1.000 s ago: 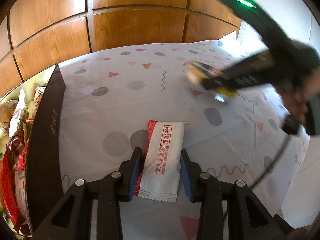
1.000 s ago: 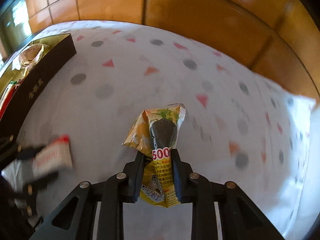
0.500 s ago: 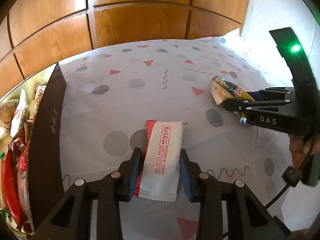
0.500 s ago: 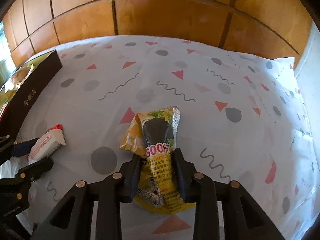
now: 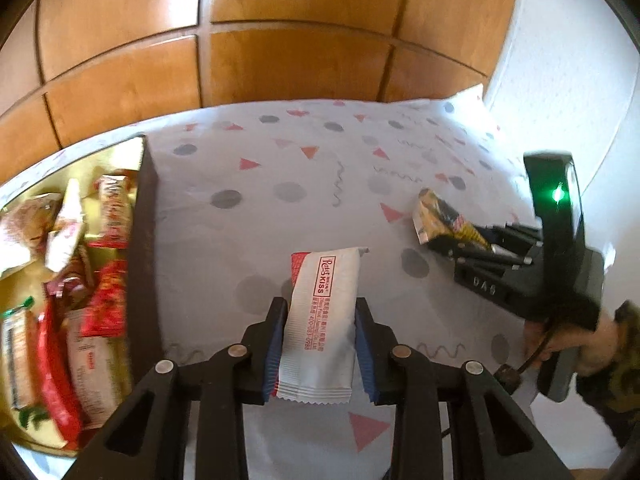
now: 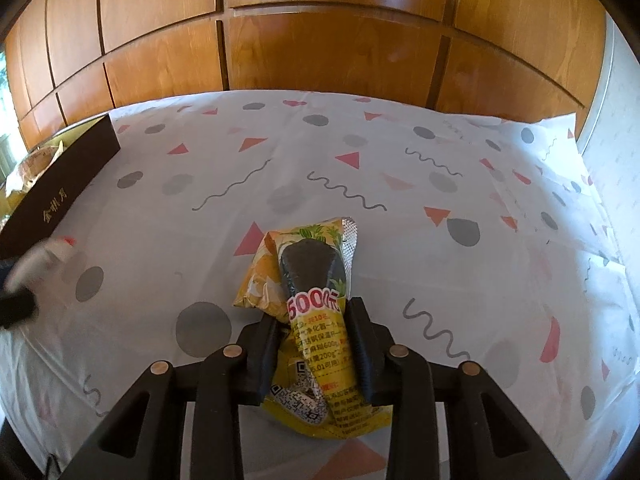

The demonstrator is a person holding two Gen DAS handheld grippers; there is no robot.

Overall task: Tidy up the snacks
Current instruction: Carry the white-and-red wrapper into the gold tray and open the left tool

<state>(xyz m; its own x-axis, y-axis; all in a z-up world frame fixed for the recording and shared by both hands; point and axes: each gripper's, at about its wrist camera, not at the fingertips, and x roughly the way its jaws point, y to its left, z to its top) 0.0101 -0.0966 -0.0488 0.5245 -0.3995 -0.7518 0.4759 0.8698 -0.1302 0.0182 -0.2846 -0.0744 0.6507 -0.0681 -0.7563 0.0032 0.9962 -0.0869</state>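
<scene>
My left gripper (image 5: pixel 320 312) is shut on a white snack bar with red print (image 5: pixel 320 312), held over the patterned cloth. My right gripper (image 6: pixel 312 316) is shut on a yellow snack packet with a black cone picture (image 6: pixel 312 292). The right gripper and its packet (image 5: pixel 440 216) also show at the right of the left wrist view. A dark brown box (image 5: pixel 146 248) with a gold inside, holding several wrapped snacks, lies at the left. The box wall (image 6: pixel 60 192) shows at the left of the right wrist view, with the blurred left gripper and white bar (image 6: pixel 40 256) below it.
A white tablecloth with grey dots, red triangles and squiggles (image 6: pixel 400 200) covers the table. Wooden panelling (image 6: pixel 320 40) stands behind the table's far edge. A white wall (image 5: pixel 560 60) rises at the right. The person's hand (image 5: pixel 580 344) holds the right gripper.
My left gripper has swung left with the white bar, so more of the box's inside shows. My right gripper has moved little and still holds the yellow packet.
</scene>
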